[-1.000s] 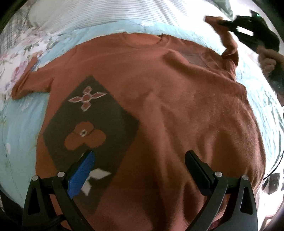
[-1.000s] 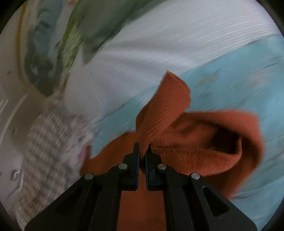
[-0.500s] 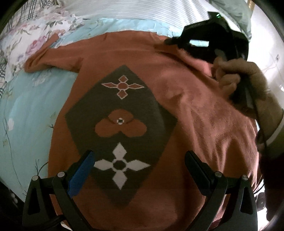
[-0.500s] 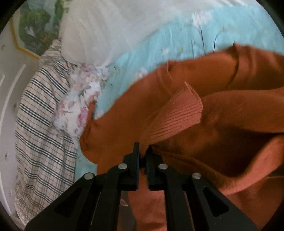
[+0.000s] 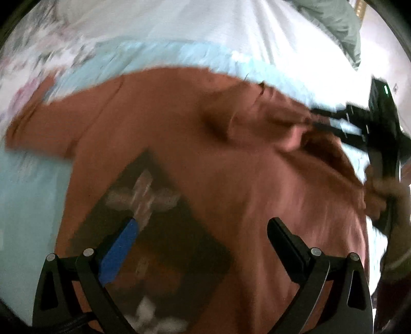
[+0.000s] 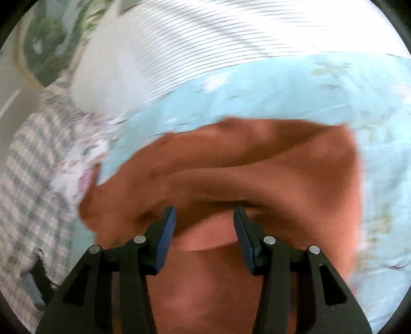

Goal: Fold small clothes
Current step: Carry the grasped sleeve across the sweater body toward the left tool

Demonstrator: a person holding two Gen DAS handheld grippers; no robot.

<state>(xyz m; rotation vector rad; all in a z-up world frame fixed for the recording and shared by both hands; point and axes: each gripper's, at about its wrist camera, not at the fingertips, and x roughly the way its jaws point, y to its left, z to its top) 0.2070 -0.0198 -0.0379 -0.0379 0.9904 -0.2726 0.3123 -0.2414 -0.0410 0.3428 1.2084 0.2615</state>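
Observation:
A rust-orange sweater (image 5: 210, 159) with a dark diamond panel (image 5: 159, 231) lies spread on a light blue bedsheet (image 5: 30, 205). My left gripper (image 5: 203, 228) hangs over the panel, open, with nothing between its fingers. At the right edge of the left wrist view the right gripper (image 5: 323, 120) reaches the folded-in sleeve, held by a hand (image 5: 385, 195). In the right wrist view my right gripper (image 6: 204, 213) is opening above the sweater (image 6: 257, 164); the sleeve lies across the body below it and its pads do not press on cloth. Both views are blurred.
A white striped pillow (image 6: 205, 51) lies beyond the sheet. Floral bedding (image 6: 90, 154) and a plaid cloth (image 6: 28, 195) sit at the left in the right wrist view. A grey-green pillow (image 5: 336, 23) lies at the far right in the left wrist view.
The right gripper carried the sleeve cuff in over the sweater's body, came down and let it go; its jaws now stand apart. The left gripper shifted across the sweater, still open.

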